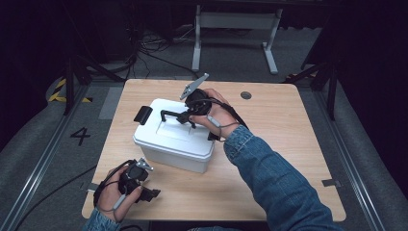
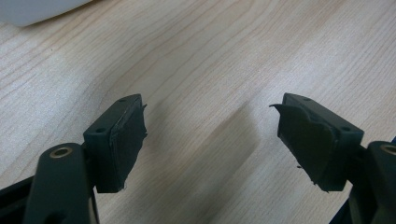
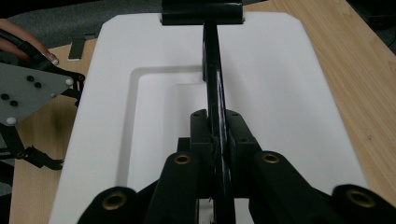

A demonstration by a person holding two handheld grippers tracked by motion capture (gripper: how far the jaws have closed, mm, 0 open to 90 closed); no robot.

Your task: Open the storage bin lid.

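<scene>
While the right gripper [image 3: 215, 135] clamps the white plastic box's [image 1: 159, 144] thin black handle [image 3: 213, 84], lid down. Left gripper [image 2: 210, 140] rests wide apart, empty, near the light wooden worktop's [image 1: 288, 144] front-left corner.

white box [image 1: 174, 136] blocks table [image 1: 288, 144] centre | right half bare | left edge strip seemingly passable

A: White box [image 1: 173, 142] at centre, black handle [image 3: 214, 88] across its lid, black latch [image 1: 143, 115] on its left end!

B: Pale woodgrain table [image 1: 284, 139], blue denim sleeve [image 1: 274, 178] at right, black left gripper [image 1: 153, 193] near left, grey plate [image 1: 193, 86].
</scene>
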